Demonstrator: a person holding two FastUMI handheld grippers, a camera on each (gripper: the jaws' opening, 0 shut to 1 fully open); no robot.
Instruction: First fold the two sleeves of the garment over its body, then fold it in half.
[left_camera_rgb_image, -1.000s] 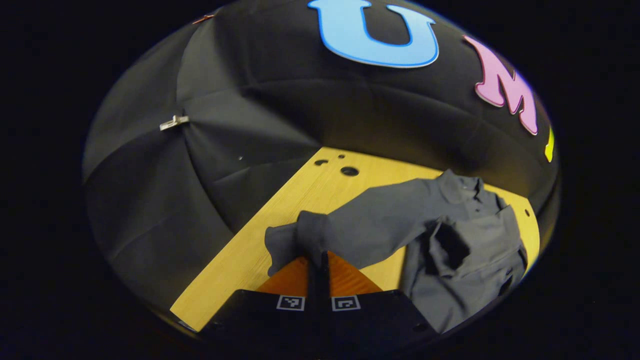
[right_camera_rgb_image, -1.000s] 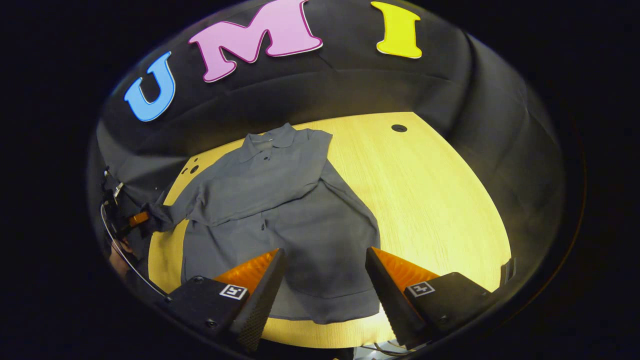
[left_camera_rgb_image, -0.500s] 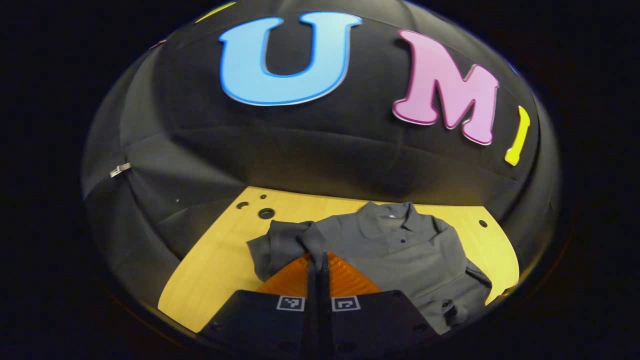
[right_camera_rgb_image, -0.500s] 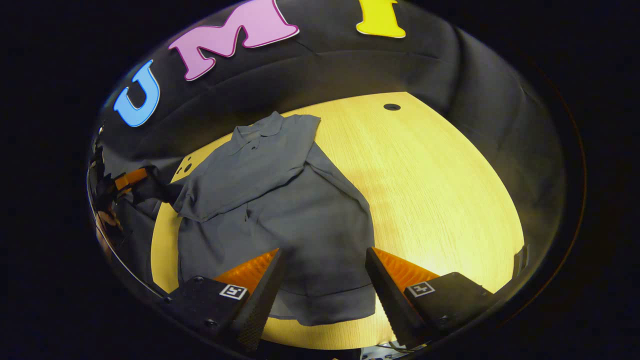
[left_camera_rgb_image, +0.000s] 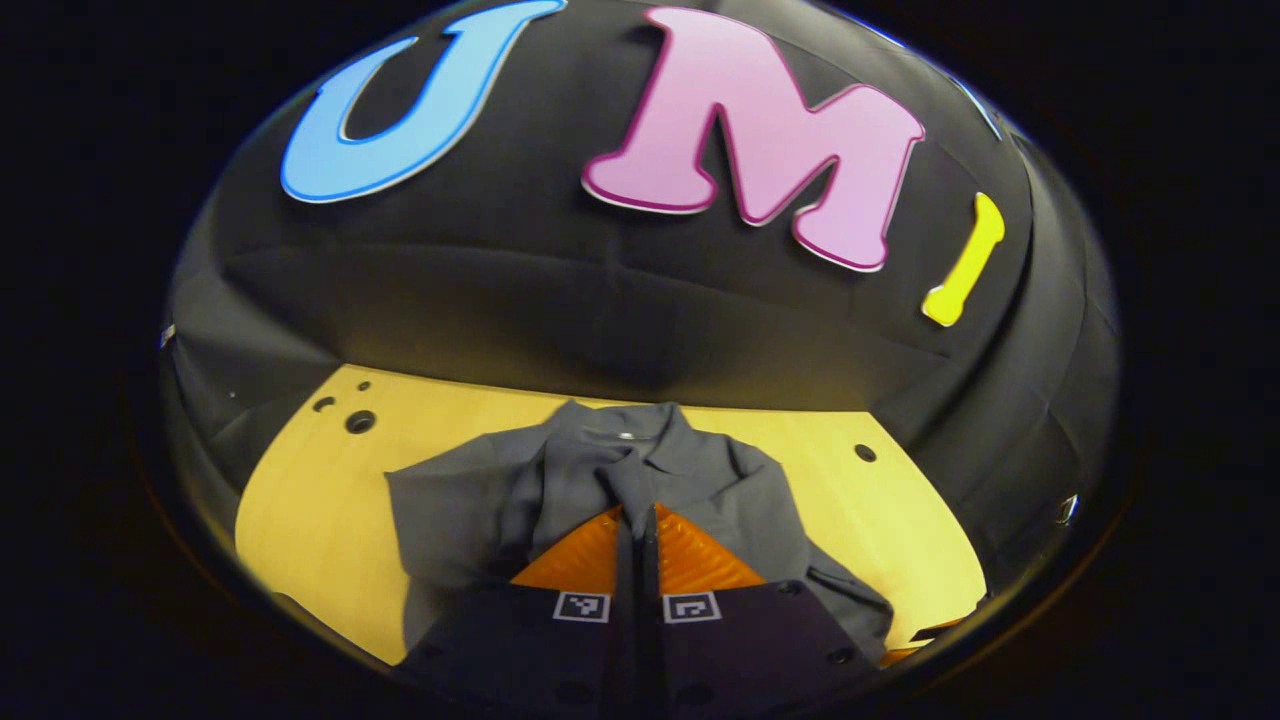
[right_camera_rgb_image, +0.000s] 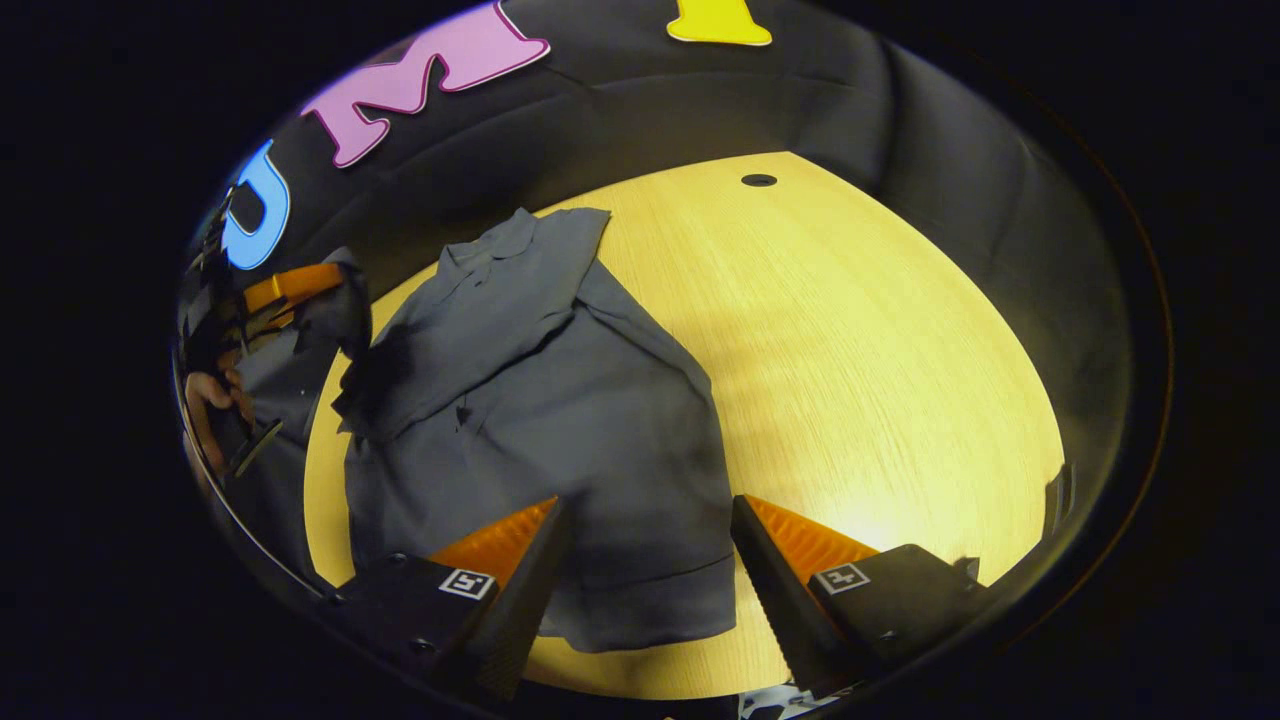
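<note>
A grey collared shirt lies front up on the wooden table, collar at the far end. My left gripper is shut on the cuff of one sleeve and holds it raised above the shirt's chest. In the right gripper view that left gripper is at the far left, with the sleeve hanging from it and a hand behind. My right gripper is open just above the shirt's hem, with nothing between its fingers.
The table has small round holes at its far corners. Bare wood lies to the right of the shirt. The black cloth wall closes in right behind the table.
My left gripper has carried the sleeve from out over the table's left side up and inward over the shirt's body. The right gripper stayed open near the hem, shifting slightly.
</note>
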